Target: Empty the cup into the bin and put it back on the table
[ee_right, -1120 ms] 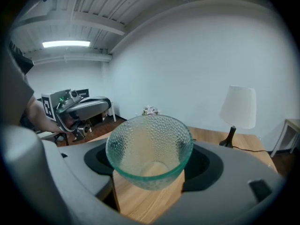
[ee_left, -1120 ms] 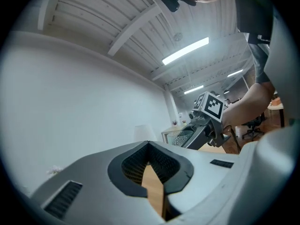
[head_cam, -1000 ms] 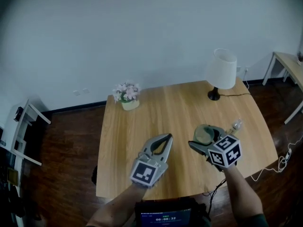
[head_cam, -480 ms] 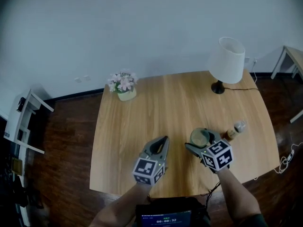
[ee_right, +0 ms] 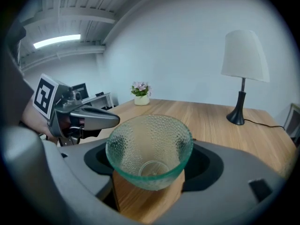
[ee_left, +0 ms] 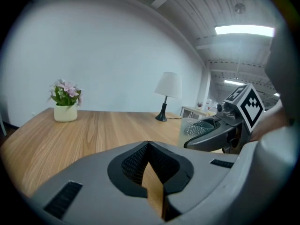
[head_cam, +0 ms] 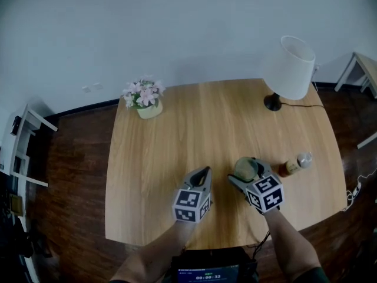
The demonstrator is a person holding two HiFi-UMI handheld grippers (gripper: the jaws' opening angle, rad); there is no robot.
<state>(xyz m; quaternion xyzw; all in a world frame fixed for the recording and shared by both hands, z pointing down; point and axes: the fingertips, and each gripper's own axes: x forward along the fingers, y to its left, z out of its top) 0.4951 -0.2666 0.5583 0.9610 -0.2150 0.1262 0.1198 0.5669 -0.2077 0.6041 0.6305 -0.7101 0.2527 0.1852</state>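
A clear, dimpled glass cup (ee_right: 149, 139) stands upright and empty between the jaws of my right gripper (ee_right: 151, 165), which is shut on it. From the head view the cup (head_cam: 245, 170) and right gripper (head_cam: 247, 163) hang low over the front right part of the wooden table (head_cam: 194, 122). My left gripper (head_cam: 202, 171) is beside it on the left, jaws shut with nothing between them (ee_left: 149, 143). The left gripper view shows the cup (ee_left: 192, 128) close at its right. No bin is in view.
A white-shaded lamp (head_cam: 291, 69) stands at the table's back right and a small pot of pink flowers (head_cam: 143, 96) at the back left. A small bottle (head_cam: 294, 164) lies just right of the cup. A white shelf (head_cam: 23, 152) stands left of the table.
Both grippers have sunk toward the tabletop near its front edge. The cup has stayed in the right gripper. The left gripper has rolled and stays shut.
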